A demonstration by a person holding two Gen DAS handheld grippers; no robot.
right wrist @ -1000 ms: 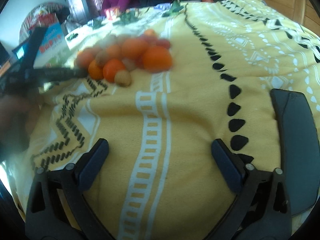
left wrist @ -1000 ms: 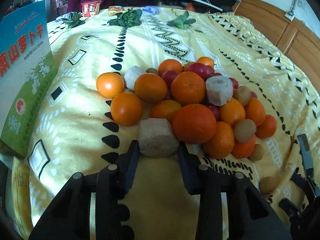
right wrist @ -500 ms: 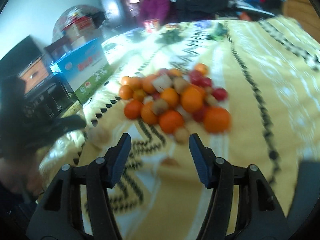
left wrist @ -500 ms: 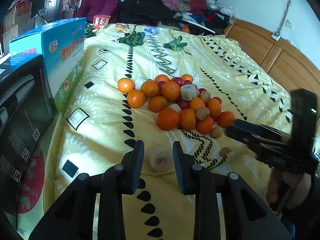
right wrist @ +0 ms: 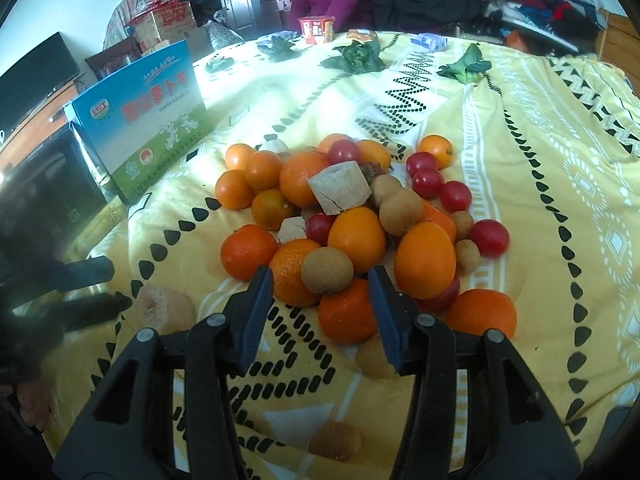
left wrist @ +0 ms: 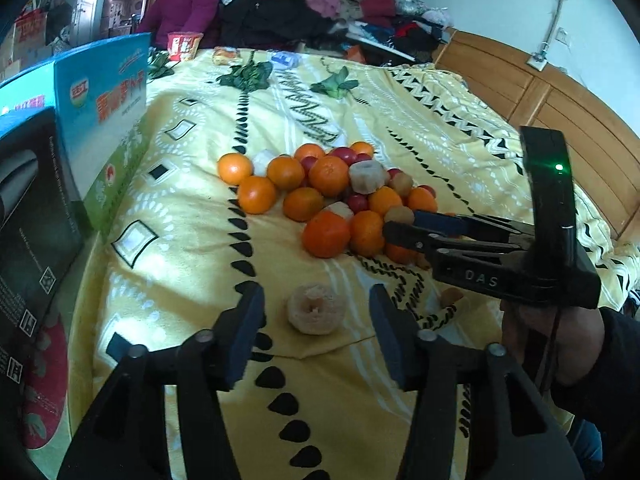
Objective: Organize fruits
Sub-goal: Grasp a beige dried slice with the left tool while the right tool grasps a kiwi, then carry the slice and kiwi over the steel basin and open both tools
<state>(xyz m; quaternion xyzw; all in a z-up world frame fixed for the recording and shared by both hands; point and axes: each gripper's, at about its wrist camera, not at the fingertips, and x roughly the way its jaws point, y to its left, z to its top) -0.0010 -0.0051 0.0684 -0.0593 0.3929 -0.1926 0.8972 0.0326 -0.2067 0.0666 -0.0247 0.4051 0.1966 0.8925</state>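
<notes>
A pile of fruit (left wrist: 332,196) lies on the yellow patterned blanket (left wrist: 192,248): oranges, small red fruits, brown round fruits and pale cut chunks. Nearer the camera, a pale round chunk (left wrist: 316,308) lies on the blanket apart from the pile. My left gripper (left wrist: 316,296) straddles it with its jaws opening, and neither pad touches it. My right gripper (right wrist: 322,280) is open at the pile's near edge. A brown round fruit (right wrist: 327,270) and an orange (right wrist: 348,316) sit between its fingers, and no pad presses on them. The left wrist view shows the right gripper (left wrist: 394,228) reaching into the pile from the right.
A blue and green carton (left wrist: 104,120) and a black box (left wrist: 32,220) stand along the left edge. Leafy greens (left wrist: 248,74) and a red cup (left wrist: 182,46) lie at the far end, where a person (left wrist: 180,4) sits. Wooden panelling (left wrist: 540,92) runs along the right. A loose small brown fruit (right wrist: 336,446) lies near me.
My left gripper drew back from the pile with the pale chunk, then opened and left it on the blanket. My right gripper narrowed, swung toward the pile and came up to its near edge.
</notes>
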